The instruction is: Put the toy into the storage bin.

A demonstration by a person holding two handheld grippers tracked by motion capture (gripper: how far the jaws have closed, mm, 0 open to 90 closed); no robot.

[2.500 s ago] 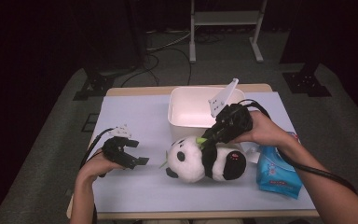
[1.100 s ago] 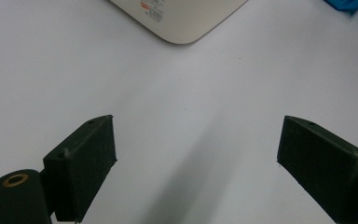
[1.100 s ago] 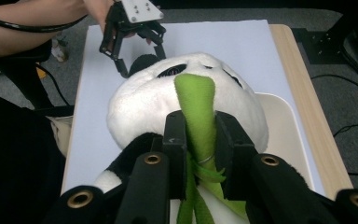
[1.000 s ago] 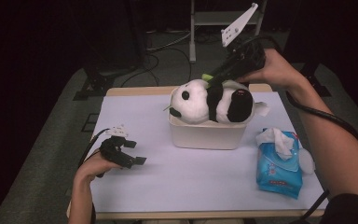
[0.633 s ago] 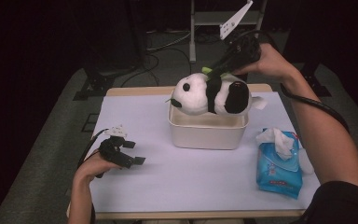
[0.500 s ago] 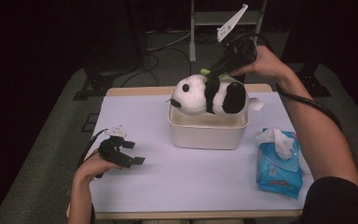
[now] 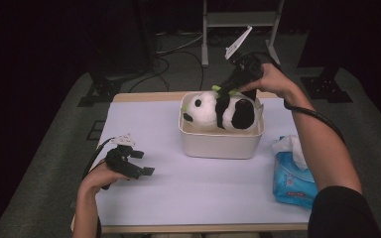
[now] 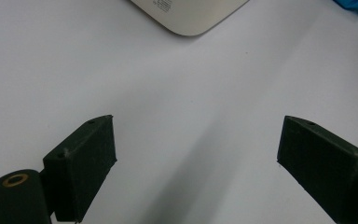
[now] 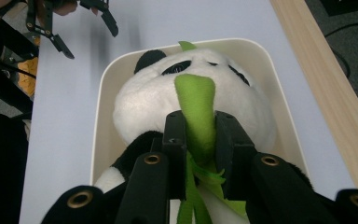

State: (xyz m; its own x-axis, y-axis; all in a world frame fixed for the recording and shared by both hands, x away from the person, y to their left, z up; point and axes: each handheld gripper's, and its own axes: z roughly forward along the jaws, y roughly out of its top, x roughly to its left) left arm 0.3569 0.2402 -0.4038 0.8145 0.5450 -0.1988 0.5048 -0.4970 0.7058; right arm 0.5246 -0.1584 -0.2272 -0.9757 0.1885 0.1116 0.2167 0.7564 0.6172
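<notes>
Since the earlier pictures, the panda toy (image 7: 221, 110) has come down from above the white tub (image 7: 222, 143) and now lies inside it, and the right tongs (image 7: 226, 90) have sunk with it. In the right gripper view these tongs (image 9: 200, 140) are closed on the green felt leaf (image 9: 196, 105) that is sewn to the panda (image 9: 191, 100); both black pads press the leaf from its two sides. The panda's white head points to the left in the high view and its black and white body lies to the right, between the walls of the tub (image 9: 99, 121). The right hand (image 7: 270, 79) holds the tongs over the far rim of the tub.

The left tongs (image 7: 141, 162) have not moved. They rest low over the near left part of the desk (image 7: 188, 198), held by the left hand (image 7: 96, 176), and their jaws stand wide apart with nothing between them. In the left gripper view the tongs (image 8: 196, 154) look over bare white desk (image 8: 186, 93) toward a corner of the tub (image 8: 191, 16).

On the near right of the desk, well apart from the tub, lies a blue pack of tissues (image 7: 291, 179) with one white tissue standing out of its top.
</notes>
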